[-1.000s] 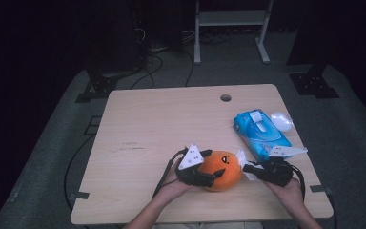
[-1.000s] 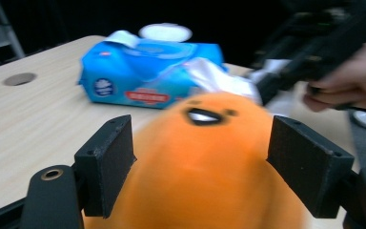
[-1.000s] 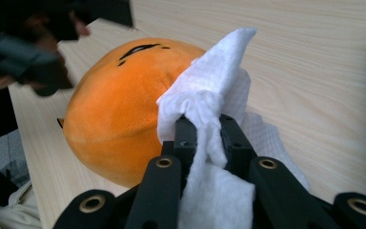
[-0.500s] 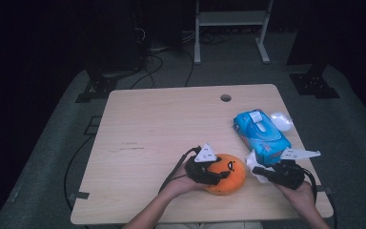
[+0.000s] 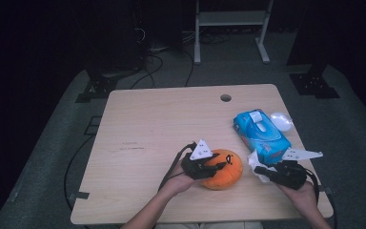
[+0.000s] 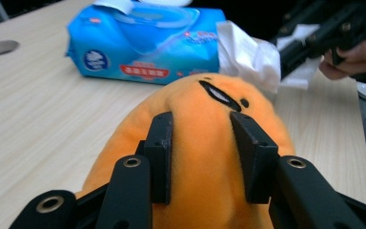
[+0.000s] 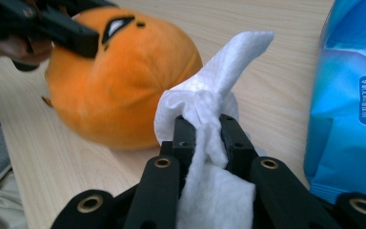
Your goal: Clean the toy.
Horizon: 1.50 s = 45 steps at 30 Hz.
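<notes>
An orange plush toy [image 5: 223, 170] with a black stitched face lies near the table's front edge. My left gripper [image 5: 208, 168] has just been closing and its jaws now pinch the plush [image 6: 205, 143] from both sides. My right gripper [image 5: 261, 170] sits just right of the toy, shut on a crumpled white wipe [image 7: 209, 119] that sticks up between its jaws. The same wipe [image 5: 254, 162] lies between the toy and a blue wipes pack [image 5: 261, 135]. In the left gripper view the wipe [image 6: 248, 52] and the other gripper lie behind the plush.
The blue wipes pack [image 6: 147, 43] lies at the table's right side, its flap lid up, with a small white object [image 5: 281, 120] beside it. A round cable hole [image 5: 226, 98] is at the far edge. The wooden table [image 5: 143, 138] is bare on its left half.
The left gripper's jaws closed onto the orange plush. The right gripper with the wipe moved slightly right and toward the front edge, then stayed still.
</notes>
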Each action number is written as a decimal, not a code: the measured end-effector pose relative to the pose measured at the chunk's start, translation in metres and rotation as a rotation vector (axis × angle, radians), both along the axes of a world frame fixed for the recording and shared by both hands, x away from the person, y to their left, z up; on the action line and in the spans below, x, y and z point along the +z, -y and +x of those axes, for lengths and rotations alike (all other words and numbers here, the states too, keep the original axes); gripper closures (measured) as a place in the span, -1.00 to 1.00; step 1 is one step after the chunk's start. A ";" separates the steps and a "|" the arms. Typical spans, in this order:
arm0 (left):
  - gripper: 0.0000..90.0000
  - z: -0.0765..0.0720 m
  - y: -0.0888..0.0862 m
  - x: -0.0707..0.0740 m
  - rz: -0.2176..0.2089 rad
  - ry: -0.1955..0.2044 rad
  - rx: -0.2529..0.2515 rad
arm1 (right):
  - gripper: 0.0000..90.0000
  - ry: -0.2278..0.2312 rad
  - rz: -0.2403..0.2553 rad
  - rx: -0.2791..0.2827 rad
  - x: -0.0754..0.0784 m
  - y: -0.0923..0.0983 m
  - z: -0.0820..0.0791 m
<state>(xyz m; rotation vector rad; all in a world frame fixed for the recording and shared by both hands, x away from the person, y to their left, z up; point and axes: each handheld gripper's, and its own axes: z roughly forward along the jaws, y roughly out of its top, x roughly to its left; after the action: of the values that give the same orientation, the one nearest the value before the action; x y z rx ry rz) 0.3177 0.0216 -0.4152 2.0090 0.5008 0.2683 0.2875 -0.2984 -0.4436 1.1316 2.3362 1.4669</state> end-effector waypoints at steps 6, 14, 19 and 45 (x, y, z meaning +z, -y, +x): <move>0.40 0.010 -0.023 0.011 -0.021 0.016 0.071 | 0.72 0.005 -0.061 0.016 -0.004 -0.005 0.000; 0.40 0.028 -0.054 0.015 -0.057 0.001 0.161 | 0.64 -0.005 -0.086 0.046 -0.013 -0.010 0.000; 0.39 0.034 -0.067 0.012 -0.042 0.015 0.207 | 0.49 0.001 -0.083 0.066 -0.014 -0.013 0.001; 0.10 0.033 -0.077 0.011 -0.021 0.016 0.225 | 0.07 0.050 -0.112 0.029 -0.011 -0.019 0.000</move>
<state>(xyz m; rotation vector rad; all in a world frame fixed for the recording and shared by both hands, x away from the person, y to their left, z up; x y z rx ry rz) 0.3505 0.0986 -0.4044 1.9296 0.7177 0.4145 0.2871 -0.2795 -0.4544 1.0251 2.3766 1.3390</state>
